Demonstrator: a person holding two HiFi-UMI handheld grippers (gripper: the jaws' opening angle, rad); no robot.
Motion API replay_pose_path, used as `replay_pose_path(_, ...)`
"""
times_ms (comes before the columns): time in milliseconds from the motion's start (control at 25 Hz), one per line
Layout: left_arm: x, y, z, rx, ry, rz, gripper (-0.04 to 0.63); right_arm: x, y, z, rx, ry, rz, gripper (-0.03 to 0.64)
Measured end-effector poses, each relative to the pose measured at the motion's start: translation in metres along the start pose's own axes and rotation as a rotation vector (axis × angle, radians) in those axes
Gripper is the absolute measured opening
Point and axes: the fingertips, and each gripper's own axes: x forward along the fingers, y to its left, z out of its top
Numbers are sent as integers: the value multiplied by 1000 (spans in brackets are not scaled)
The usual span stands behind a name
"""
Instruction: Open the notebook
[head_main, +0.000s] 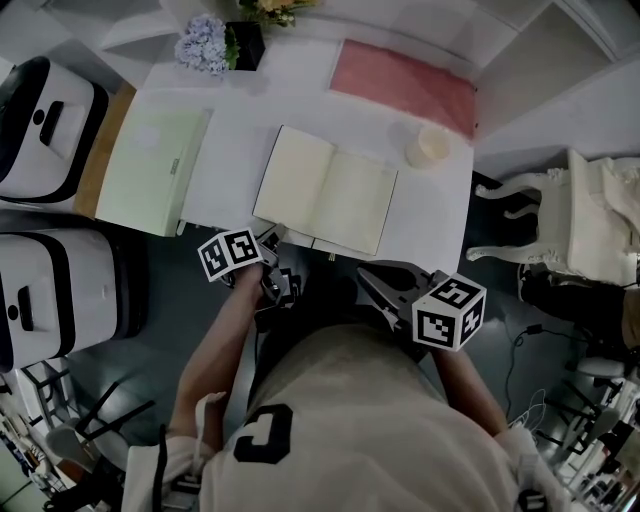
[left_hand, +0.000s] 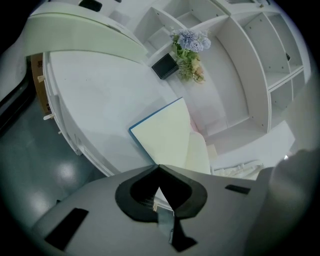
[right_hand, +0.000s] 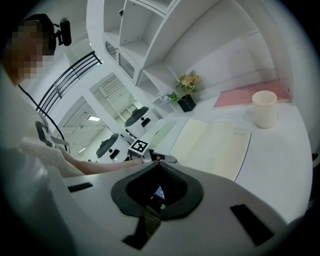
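Bare table (head_main: 235, 150) lies left of the notebook (head_main: 325, 190); a cup (head_main: 432, 146) stands near its right far corner, a folder (head_main: 155, 165) farther left.

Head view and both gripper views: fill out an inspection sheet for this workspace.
Surface: white table, bare between the items.
Job's things: notebook lies open flat, blank pages up.
Clutter: closed pale green folder left of the notebook; cream cup to its right; pink mat and potted flowers at the far edge.
Grippers: left gripper and right gripper both shut, empty, at the table's near side.
Cables: one cable on the floor at right.
Surroundings: white shelving, white chair, dark floor.
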Motion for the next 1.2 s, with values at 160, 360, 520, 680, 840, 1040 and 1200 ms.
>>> replay_pose_path(160,-1,-1,-1,6,5,-1,14,0,0,2,-4,-3,0,23)
replay_pose_path(360,-1,-1,-2,11,10,-5,14,2,3,3,-28,2,12,23)
replay_pose_path(520,0,-1,0,9,12,-10,14,5,1,6,-23,4,12,23)
replay_pose_path(680,-1,0,-1,7,10,-14,14,10,5,5,-51,17,17,23)
replay_pose_path(840,-1,-1,-1,9,12,-17,14,10,2,8,-47,14,11,23)
replay_pose_path(1040,-1,-1,0,6,16,-21,14,10,1,12,-53,7,1,23)
replay_pose_path(1200,-1,-1,0,10,22,-25,14,9,0,14,-53,-2,-5,23)
